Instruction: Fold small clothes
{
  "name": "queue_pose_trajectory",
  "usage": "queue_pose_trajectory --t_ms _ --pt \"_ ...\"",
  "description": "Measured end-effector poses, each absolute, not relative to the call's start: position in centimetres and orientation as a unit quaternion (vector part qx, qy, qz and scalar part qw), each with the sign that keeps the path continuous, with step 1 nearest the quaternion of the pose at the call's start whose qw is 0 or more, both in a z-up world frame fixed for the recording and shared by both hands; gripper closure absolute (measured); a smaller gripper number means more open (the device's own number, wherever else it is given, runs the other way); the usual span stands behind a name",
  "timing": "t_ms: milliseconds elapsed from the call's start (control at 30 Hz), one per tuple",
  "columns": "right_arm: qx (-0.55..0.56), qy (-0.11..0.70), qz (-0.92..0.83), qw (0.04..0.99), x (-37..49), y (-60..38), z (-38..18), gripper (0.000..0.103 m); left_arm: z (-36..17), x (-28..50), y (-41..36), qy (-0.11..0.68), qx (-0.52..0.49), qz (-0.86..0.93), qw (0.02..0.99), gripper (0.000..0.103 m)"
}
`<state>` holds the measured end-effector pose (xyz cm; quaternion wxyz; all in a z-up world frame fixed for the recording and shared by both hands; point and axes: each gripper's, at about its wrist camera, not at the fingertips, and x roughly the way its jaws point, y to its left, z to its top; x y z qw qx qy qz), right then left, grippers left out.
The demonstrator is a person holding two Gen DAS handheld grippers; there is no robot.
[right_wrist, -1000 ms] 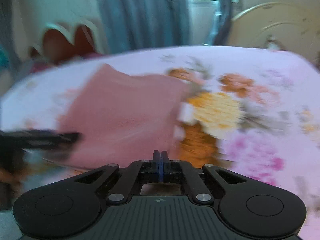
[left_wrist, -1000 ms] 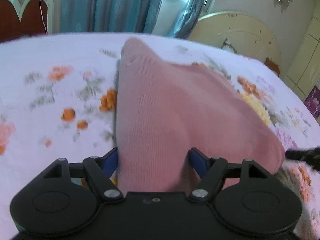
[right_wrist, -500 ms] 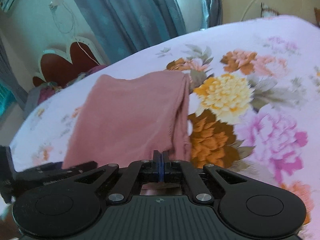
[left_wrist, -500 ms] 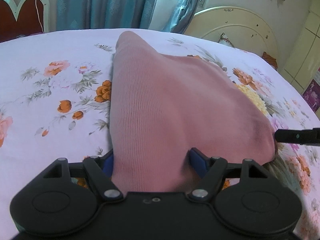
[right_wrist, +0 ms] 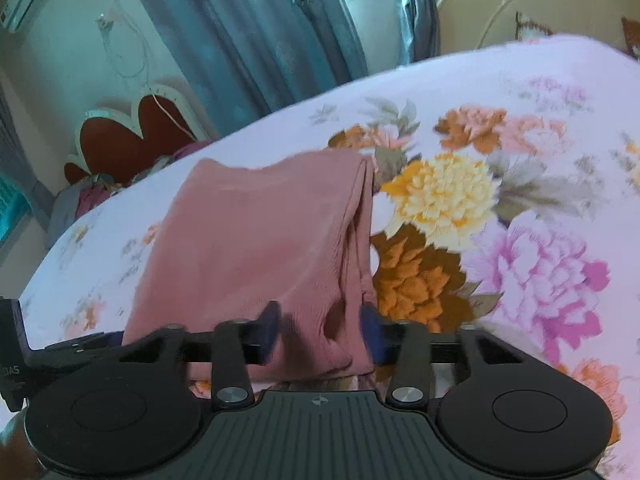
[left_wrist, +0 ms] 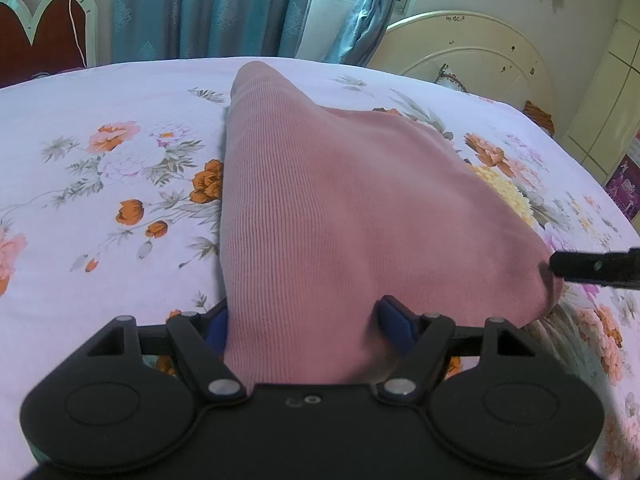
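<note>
The dusty-pink ribbed knit garment [left_wrist: 332,216] lies folded on the white bedsheet printed with orange, yellow and pink flowers [left_wrist: 120,184], its near edge towards both tools and its far end narrowing towards the curtained window.

Left side: the left gripper [left_wrist: 304,320] stands with its jaws spread wide. The blue pads [left_wrist: 394,322] flank the near-left portion of the cloth, which passes between them and under the tool body. The pads are not pressed together on the fabric; whether they touch it at the sides cannot be told.

Right side: the right gripper [right_wrist: 320,332] is likewise spread, its two dark blue pads [right_wrist: 370,332] straddling the near-right corner of the garment [right_wrist: 260,248], where several layered edges bunch into a small fold. Nothing is clamped. In the left wrist view its black tip [left_wrist: 576,266] sits against the cloth's right corner.

Handling assessment: the knit appears light, soft and limp, with no stiffness of its own; it will likely sag and slide apart in layers if lifted by one point. The ribbed surface should offer fair friction against the pads.

Recommended hold: the two near corners, each pinch taking all layers together, so the stacked right-hand edges do not separate when the next fold is carried over.
</note>
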<state>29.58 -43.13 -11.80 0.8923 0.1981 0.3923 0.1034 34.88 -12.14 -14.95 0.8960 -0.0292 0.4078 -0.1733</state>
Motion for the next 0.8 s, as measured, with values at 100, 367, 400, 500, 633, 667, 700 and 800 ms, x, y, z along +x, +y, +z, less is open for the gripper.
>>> queue_pose_trajectory --t_ms 100,367,400,500,633,667,700,800 --pt "0.184 0.413 0.112 0.885 29.9 -42.3 -12.7 0.06 -15.0 34.9 -12.1 0.408 -0.029 -0.173 0.896 0.03" --pt "0.074 0.399 0.095 0.909 28.9 -41.0 -11.4 0.096 -14.8 34.8 -12.3 0.412 -0.032 -0.168 0.895 0.027" --pt "0.065 0.406 0.093 0.907 29.0 -41.1 -11.7 0.096 -14.8 34.8 -12.3 0.414 -0.035 -0.166 0.894 0.026" --pt "0.069 0.452 0.089 0.885 29.6 -41.3 -14.2 0.096 -14.9 34.7 -12.6 0.416 -0.024 -0.164 0.894 0.026" --pt "0.096 0.437 0.091 0.89 29.8 -42.0 -12.2 0.092 -14.2 35.0 -12.0 0.426 -0.03 -0.165 0.889 0.029" --pt "0.099 0.43 0.091 0.893 29.9 -42.1 -11.6 0.087 -13.8 35.1 -11.8 0.424 -0.031 -0.165 0.89 0.029" --pt "0.098 0.42 0.087 0.898 30.1 -42.2 -10.8 0.078 -13.3 35.1 -11.6 0.42 -0.031 -0.166 0.892 0.029" --pt "0.115 0.396 0.084 0.907 31.3 -42.7 -9.4 0.054 -11.8 35.5 -11.2 0.403 -0.025 -0.168 0.899 0.026"
